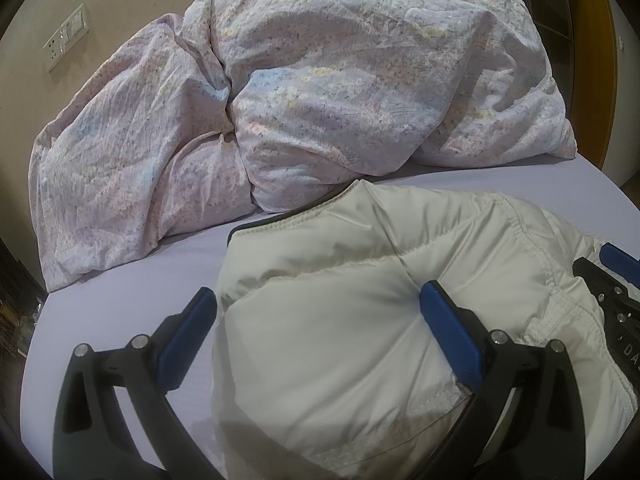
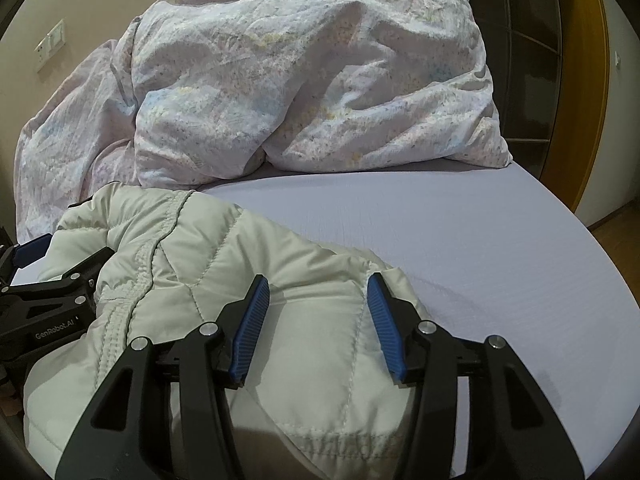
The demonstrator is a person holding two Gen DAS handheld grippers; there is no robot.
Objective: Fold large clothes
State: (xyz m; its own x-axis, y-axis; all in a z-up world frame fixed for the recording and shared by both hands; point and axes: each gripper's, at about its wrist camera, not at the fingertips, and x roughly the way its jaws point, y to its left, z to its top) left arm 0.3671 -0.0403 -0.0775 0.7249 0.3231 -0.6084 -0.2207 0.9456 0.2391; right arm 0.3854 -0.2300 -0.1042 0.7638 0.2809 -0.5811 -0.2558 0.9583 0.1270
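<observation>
A cream quilted puffer jacket (image 1: 340,320) lies bunched on the lavender bed sheet (image 1: 120,300). My left gripper (image 1: 316,300) is open, its blue pads straddling the jacket's left part, with fabric between them. The jacket also shows in the right wrist view (image 2: 208,264). My right gripper (image 2: 318,284) is open over the jacket's right edge, fabric lying between its blue pads. The right gripper shows at the far right of the left wrist view (image 1: 616,280). The left gripper's black body shows at the left of the right wrist view (image 2: 48,296).
A large crumpled floral duvet (image 1: 320,92) is piled at the back of the bed, also in the right wrist view (image 2: 300,80). Bare sheet (image 2: 480,240) stretches to the right. A wooden door frame (image 2: 580,100) stands at right; wall sockets (image 1: 66,40) at left.
</observation>
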